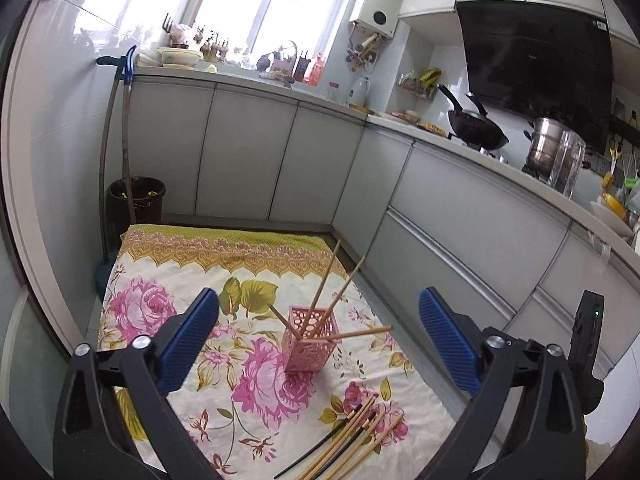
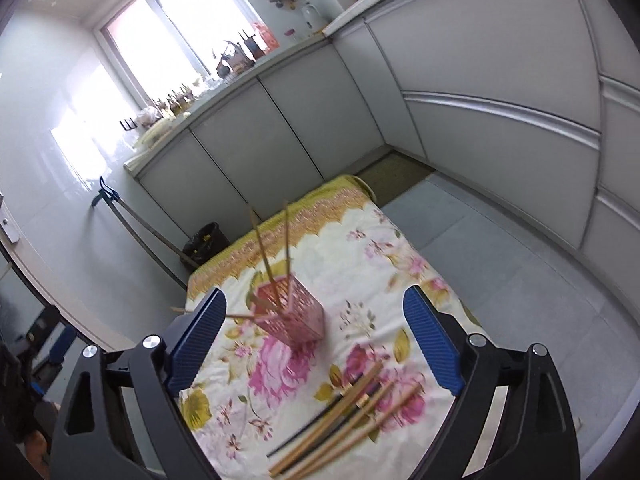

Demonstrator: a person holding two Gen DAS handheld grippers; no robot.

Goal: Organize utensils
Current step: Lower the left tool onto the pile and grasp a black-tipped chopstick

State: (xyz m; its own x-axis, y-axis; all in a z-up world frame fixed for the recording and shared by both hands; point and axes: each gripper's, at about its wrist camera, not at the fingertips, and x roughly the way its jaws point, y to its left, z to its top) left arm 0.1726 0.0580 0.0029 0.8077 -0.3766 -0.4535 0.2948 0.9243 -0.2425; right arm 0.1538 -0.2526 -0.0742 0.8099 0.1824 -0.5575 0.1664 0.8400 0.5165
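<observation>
A pink lattice utensil holder (image 1: 310,342) stands upright on a floral cloth (image 1: 168,276) and holds several wooden chopsticks (image 1: 326,280) that lean outward. A loose bundle of wooden and black chopsticks (image 1: 352,440) lies on the cloth in front of it. My left gripper (image 1: 320,344) is open and empty, held above the cloth with the holder between its blue pads. In the right wrist view the holder (image 2: 292,312) stands ahead and the loose chopsticks (image 2: 348,412) lie near. My right gripper (image 2: 316,344) is open and empty above them.
The cloth covers a low surface on the kitchen floor. Grey cabinets (image 1: 460,220) run along the back and right. A black bin (image 1: 134,204) and a mop stand at the far left corner. A wok (image 1: 476,128) and a steel pot (image 1: 546,146) sit on the counter.
</observation>
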